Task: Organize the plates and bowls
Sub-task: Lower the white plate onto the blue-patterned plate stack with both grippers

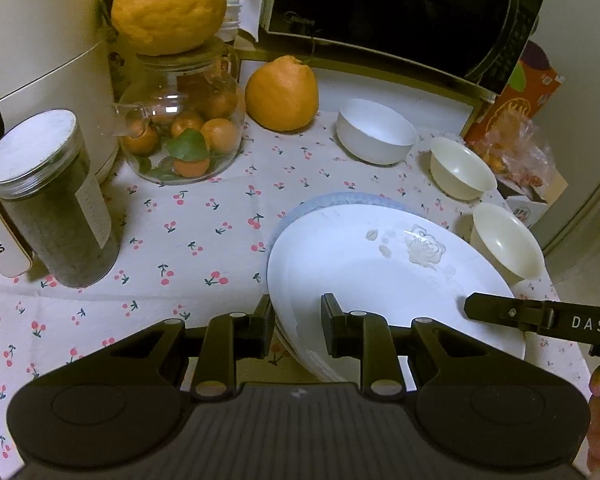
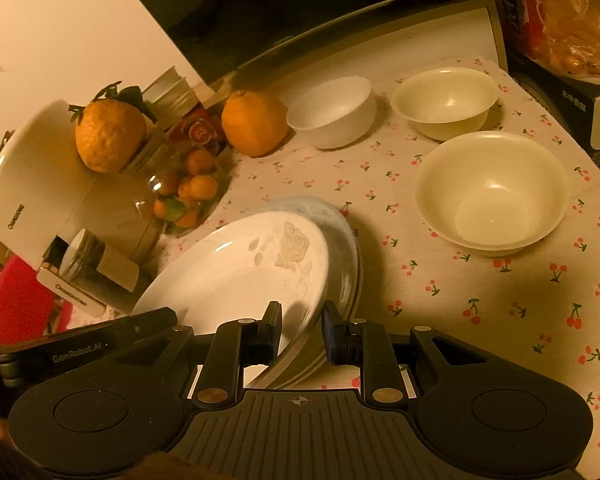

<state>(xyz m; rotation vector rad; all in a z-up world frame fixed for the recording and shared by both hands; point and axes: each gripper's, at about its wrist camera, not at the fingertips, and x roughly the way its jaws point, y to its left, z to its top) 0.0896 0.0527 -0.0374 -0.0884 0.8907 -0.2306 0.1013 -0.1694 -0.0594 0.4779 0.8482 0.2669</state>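
A white plate with a pale rose print (image 1: 360, 272) (image 2: 228, 272) tops a small stack; a blue-rimmed plate (image 1: 340, 200) (image 2: 332, 216) shows beneath it. My left gripper (image 1: 299, 318) is shut on the stack's near left rim. My right gripper (image 2: 303, 330) is shut on the opposite rim, and its finger (image 1: 540, 316) shows in the left wrist view. I cannot tell if the stack touches the cloth. Beyond it stand a white bowl (image 1: 376, 130) (image 2: 332, 112) and two cream bowls (image 1: 462, 168) (image 2: 446, 102), (image 1: 506, 240) (image 2: 492, 192), all upright.
The table wears a cherry-print cloth (image 1: 200, 240). On the left stand a dark lidded canister (image 1: 52, 200), a white appliance (image 1: 40, 40) and a glass jar of small oranges (image 1: 180, 132) with a big orange (image 1: 168, 4) on top. Another orange (image 1: 282, 94) and a microwave (image 1: 400, 12) stand behind.
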